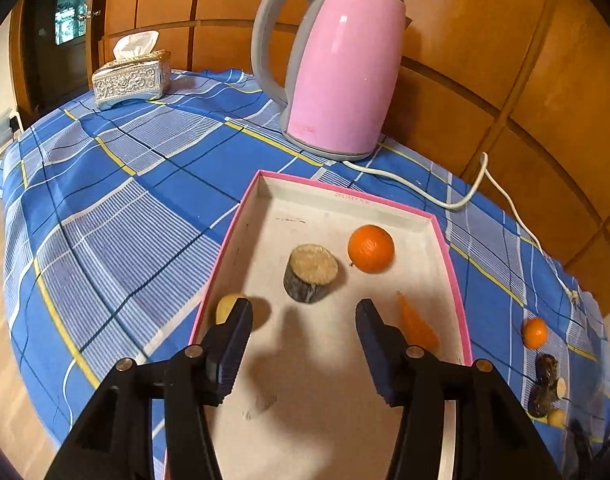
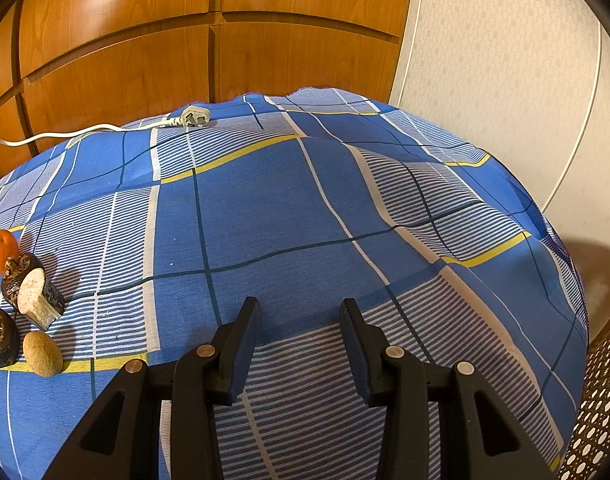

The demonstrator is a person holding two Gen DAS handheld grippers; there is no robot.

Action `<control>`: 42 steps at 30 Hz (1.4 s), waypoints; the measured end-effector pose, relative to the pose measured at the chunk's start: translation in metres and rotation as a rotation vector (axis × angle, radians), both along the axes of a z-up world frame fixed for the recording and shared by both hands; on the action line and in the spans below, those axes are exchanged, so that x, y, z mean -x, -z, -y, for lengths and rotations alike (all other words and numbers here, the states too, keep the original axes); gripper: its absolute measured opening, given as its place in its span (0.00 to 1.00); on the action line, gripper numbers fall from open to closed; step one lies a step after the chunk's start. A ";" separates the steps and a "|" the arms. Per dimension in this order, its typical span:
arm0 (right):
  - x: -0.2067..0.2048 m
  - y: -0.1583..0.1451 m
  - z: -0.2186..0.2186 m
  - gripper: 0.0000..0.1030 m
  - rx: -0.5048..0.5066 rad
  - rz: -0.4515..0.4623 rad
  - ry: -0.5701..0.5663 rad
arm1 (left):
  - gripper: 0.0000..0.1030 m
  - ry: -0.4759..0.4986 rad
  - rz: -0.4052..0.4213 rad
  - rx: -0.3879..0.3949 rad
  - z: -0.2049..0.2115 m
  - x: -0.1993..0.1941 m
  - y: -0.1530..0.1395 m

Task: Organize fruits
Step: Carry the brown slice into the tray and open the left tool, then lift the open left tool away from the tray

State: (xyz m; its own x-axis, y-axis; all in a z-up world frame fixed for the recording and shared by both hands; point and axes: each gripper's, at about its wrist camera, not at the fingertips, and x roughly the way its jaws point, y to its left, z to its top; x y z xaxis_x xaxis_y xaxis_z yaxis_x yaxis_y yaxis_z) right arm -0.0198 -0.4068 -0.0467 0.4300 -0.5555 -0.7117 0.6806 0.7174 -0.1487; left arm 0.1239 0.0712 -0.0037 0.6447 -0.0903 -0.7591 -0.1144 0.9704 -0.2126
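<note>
Fruits are split between two places: the pink-rimmed tray in the left wrist view holds an orange, a cut stump-like chunk, an orange wedge and a pale yellow piece, while a second cluster waits on the blue checked tablecloth at about nine o'clock in the right wrist view. The tray is a shallow card box with a smooth white floor and low walls, so a round fruit dropped hard may roll about inside it, and a nudge on the rim could slide the whole tray on the cloth. The pink kettle, glossy plastic, stands at twelve o'clock beyond the tray, its white cord trailing near the loose fruit, a likely snag. The left gripper hangs over the tray with its jaws moderately apart and nothing between them; its left finger sits close to the yellow piece and could knock it. The right gripper hovers over bare cloth, jaws narrowly parted and empty. Out there, the small orange is dimpled and round, the rough bark-skinned chunk looks tippy, and the tan oval fruit could easily roll.
</note>
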 end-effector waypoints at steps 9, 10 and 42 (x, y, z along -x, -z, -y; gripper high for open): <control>-0.001 0.000 -0.001 0.40 0.000 0.000 0.001 | 0.59 0.008 0.004 0.014 0.001 0.026 -0.002; -0.001 0.000 -0.001 0.40 0.000 0.000 0.001 | 0.59 0.008 0.002 0.013 0.000 0.029 -0.001; -0.002 0.000 -0.005 0.40 -0.002 0.005 0.007 | 0.83 -0.098 0.105 -0.046 -0.026 0.119 -0.002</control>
